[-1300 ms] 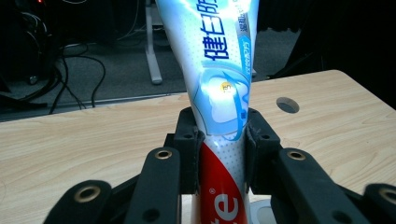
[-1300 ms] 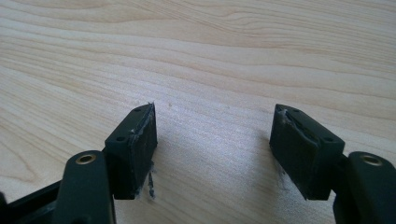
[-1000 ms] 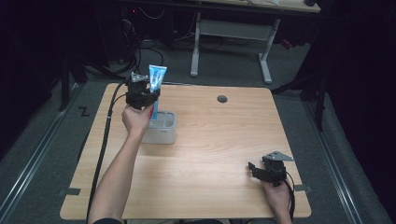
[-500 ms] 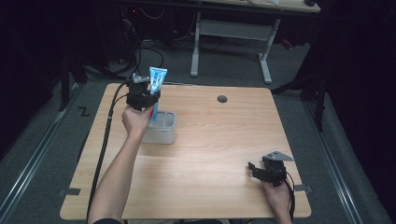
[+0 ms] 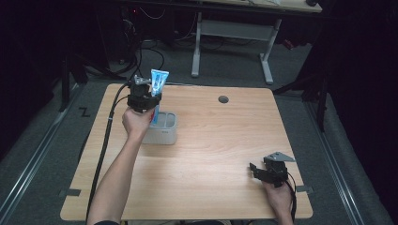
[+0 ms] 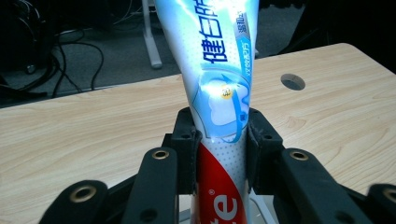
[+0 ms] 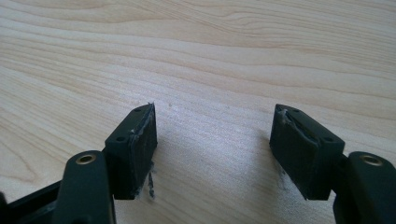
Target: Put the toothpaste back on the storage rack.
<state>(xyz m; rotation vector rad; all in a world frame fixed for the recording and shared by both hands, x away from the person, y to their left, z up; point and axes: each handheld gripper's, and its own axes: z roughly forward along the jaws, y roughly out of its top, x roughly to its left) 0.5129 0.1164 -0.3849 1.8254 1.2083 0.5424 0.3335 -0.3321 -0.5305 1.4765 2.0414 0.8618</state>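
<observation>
nothing has shifted since a second ago: our left gripper stays clamped on the toothpaste tube, upright above the grey holder. its own view adds the tube's blue print. our right gripper rests parted on the table.

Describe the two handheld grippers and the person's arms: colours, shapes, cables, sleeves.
Both the left gripper and the right gripper are black, with two blocky jaws joined by riveted links. The right one carries a grey three-cornered plate. A thick black cable trails from the left gripper. The forearms are bare, with no sleeves in sight.
</observation>
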